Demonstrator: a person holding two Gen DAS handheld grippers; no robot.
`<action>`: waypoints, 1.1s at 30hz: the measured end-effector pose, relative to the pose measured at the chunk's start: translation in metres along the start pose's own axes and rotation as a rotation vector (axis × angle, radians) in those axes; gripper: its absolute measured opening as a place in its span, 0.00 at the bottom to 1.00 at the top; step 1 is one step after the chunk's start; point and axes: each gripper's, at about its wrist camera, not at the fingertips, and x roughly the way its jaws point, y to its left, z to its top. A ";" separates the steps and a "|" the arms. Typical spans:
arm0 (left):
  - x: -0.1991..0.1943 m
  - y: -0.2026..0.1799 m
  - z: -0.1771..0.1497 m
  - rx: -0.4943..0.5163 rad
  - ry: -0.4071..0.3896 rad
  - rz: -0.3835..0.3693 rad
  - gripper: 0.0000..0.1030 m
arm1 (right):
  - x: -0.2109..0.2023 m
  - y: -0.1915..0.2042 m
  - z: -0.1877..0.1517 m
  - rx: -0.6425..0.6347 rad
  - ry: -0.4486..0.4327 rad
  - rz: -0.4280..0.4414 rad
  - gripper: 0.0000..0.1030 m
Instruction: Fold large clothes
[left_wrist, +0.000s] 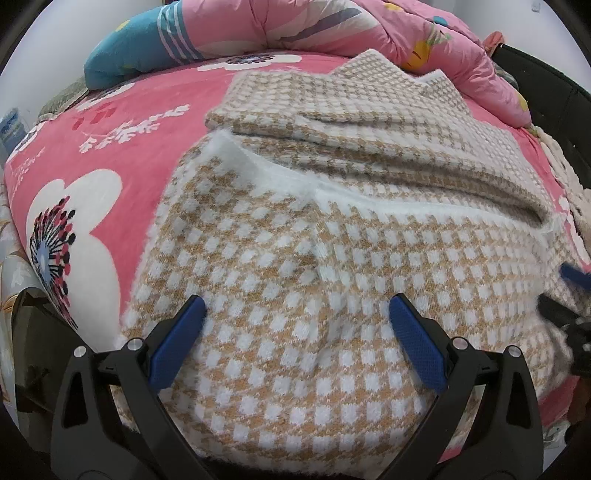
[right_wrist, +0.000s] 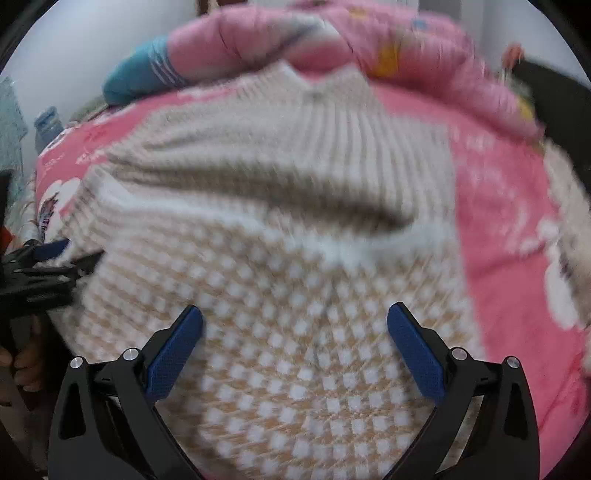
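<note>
Tan-and-white checked knit sweater lying partly folded on pink floral bedsheet, left gripper spread wide above it, right gripper likewise released, pink quilt behind.

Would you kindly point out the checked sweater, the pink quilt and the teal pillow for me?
checked sweater (left_wrist: 295, 295): left wrist view, on its near checked panel.
pink quilt (left_wrist: 369, 26): left wrist view, on its bunched top.
teal pillow (left_wrist: 140, 48): left wrist view, on its plain teal part.
</note>
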 end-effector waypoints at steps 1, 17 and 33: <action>0.000 0.000 0.000 -0.001 -0.001 0.000 0.94 | 0.000 -0.004 0.000 0.012 -0.011 0.020 0.95; -0.003 0.000 0.000 0.047 -0.019 -0.008 0.94 | -0.001 -0.009 0.000 -0.011 -0.015 0.046 0.95; -0.055 0.114 0.024 0.009 -0.275 0.022 0.92 | -0.011 -0.013 0.002 -0.035 0.015 0.094 0.95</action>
